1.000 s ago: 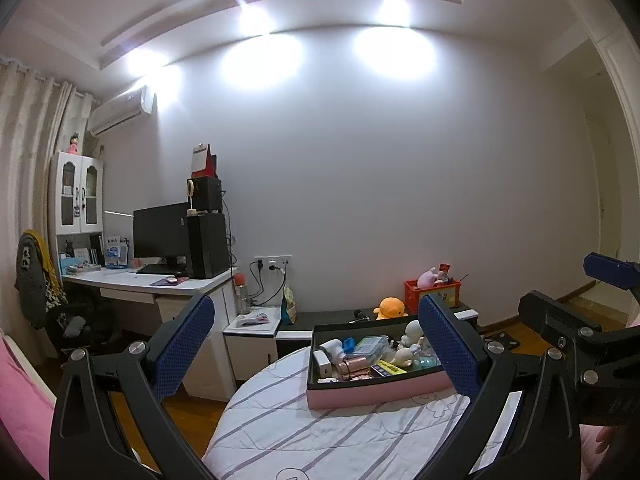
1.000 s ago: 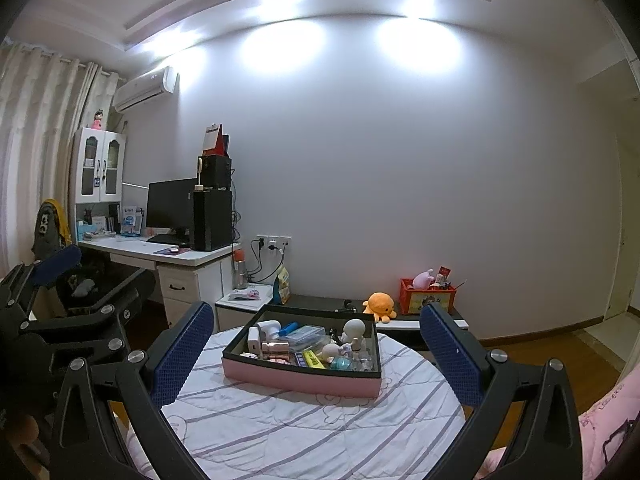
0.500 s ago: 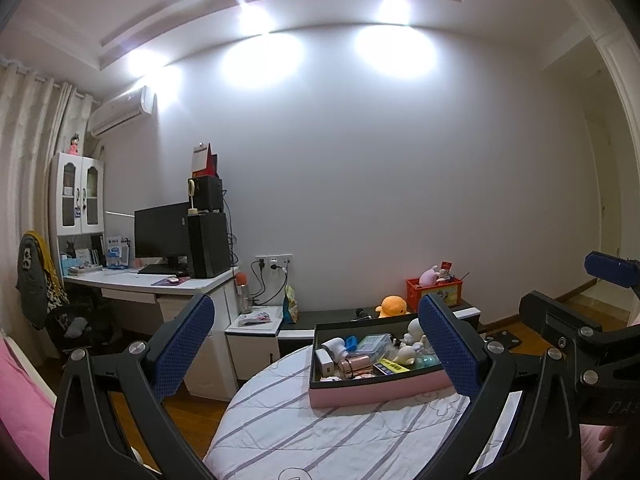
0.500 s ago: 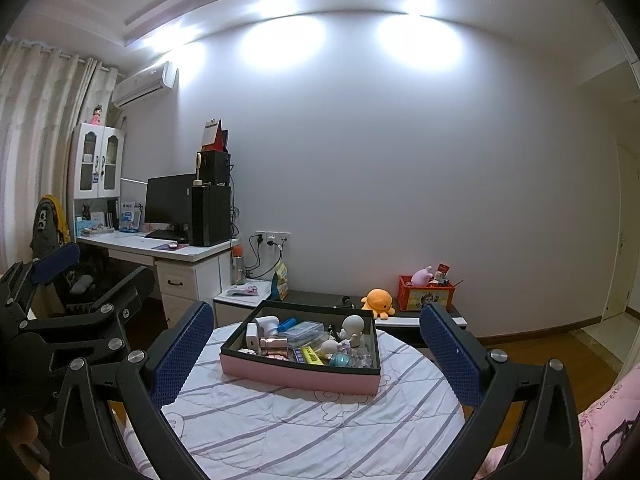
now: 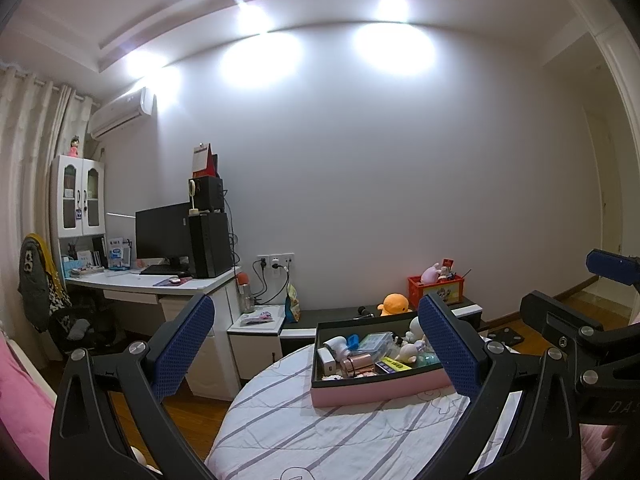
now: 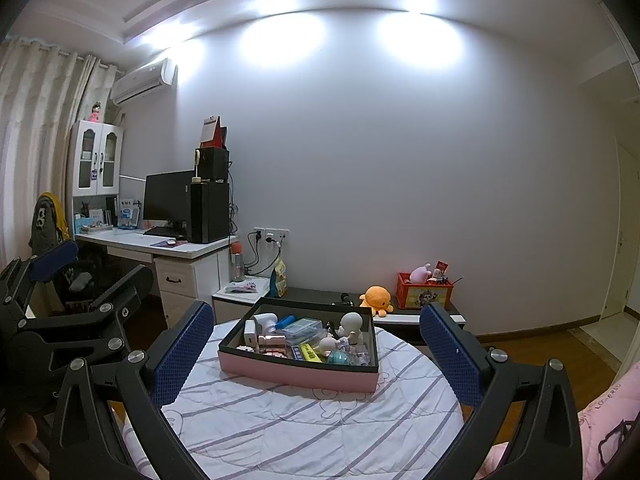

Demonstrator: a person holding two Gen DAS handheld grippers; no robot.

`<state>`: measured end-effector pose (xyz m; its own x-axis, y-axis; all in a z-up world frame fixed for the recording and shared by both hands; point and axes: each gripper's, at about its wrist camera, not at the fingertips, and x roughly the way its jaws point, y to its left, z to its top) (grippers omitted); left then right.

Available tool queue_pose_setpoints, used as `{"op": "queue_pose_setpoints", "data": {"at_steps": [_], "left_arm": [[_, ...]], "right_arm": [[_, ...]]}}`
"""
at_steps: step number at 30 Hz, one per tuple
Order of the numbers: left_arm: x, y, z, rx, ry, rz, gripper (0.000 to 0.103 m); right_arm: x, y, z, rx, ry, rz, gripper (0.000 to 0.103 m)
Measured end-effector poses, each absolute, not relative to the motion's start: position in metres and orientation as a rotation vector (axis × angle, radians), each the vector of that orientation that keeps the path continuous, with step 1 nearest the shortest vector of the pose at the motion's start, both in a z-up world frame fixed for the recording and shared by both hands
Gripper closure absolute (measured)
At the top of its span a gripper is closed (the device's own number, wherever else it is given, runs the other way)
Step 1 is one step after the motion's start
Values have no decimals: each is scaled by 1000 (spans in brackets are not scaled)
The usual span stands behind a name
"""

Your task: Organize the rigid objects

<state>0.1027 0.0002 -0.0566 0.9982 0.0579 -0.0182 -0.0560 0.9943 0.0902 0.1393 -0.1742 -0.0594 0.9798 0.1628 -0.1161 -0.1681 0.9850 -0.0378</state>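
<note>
Currently we hold both grippers above the near edge of a round desk (image 6: 312,432) covered with a white cloth striped in grey. The left gripper (image 5: 316,344) has its blue-padded fingers (image 5: 182,346) spread wide with nothing between them; the right gripper (image 6: 316,348) is likewise spread wide and empty, its fingers (image 6: 450,354) framing the tray from a distance.

We note the task's items sit in a pink-sided tray with a black rim (image 6: 296,372), resting on the far half of the desk, well apart from both grippers. Inside it, in the right wrist view: a white charger block (image 6: 251,336) at the left end, a rose-gold cylinder (image 6: 273,344) just beside it, a clear plastic case (image 6: 302,327) behind, a blue tube (image 6: 285,322), a yellow flat item (image 6: 310,353), a teal ball (image 6: 338,357), and a white round-headed figurine (image 6: 351,325) standing upright toward the right end. Items lie close together, several touching; the exact contacts we cannot resolve.

Beyond the desk we see an orange plush octopus (image 6: 376,298) on a low black bench (image 6: 320,296), next to a red crate (image 6: 425,294). A computer desk with a monitor (image 6: 168,198) stands at left.
</note>
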Motion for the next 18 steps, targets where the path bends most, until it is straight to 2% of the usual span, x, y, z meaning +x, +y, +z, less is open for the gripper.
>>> {"op": "queue_pose_setpoints", "data": {"at_steps": [8, 18], "left_arm": [[106, 2, -48, 120, 106, 58, 0], [108, -2, -15, 132, 102, 69, 0]], "right_arm": [[143, -174, -56, -60, 144, 159, 0], [147, -177, -26, -67, 181, 133, 0]]}}
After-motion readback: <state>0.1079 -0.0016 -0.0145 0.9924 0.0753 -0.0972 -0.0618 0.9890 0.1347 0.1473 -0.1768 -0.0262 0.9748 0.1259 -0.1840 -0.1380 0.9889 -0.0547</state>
